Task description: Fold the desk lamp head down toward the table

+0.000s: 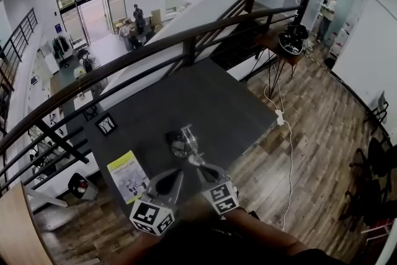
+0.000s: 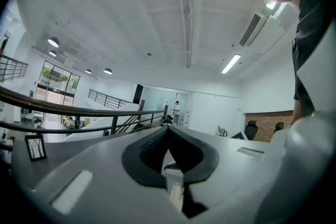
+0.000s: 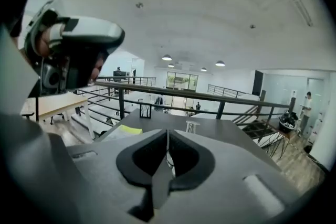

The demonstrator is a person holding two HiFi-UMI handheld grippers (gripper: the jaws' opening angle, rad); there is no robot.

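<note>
The desk lamp (image 1: 184, 144) stands on the dark table (image 1: 205, 102), with a round dark base and a silver arm and head folded low over it. In the right gripper view only a small pale part of the lamp (image 3: 192, 126) shows beyond the jaws. My left gripper (image 1: 178, 173) hovers just short of the lamp, jaws together with nothing between them (image 2: 168, 129). My right gripper (image 1: 201, 164) is raised close by the lamp's near end, also shut and holding nothing (image 3: 168, 132). The left gripper (image 3: 73, 42) shows high at the left of the right gripper view.
A yellow booklet (image 1: 128, 175) lies near the table's front left corner. A small framed card (image 1: 106, 124) stands at the left edge. A black railing (image 1: 186, 40) runs behind the table. A power strip and cable (image 1: 280, 116) lie on the wooden floor at the right.
</note>
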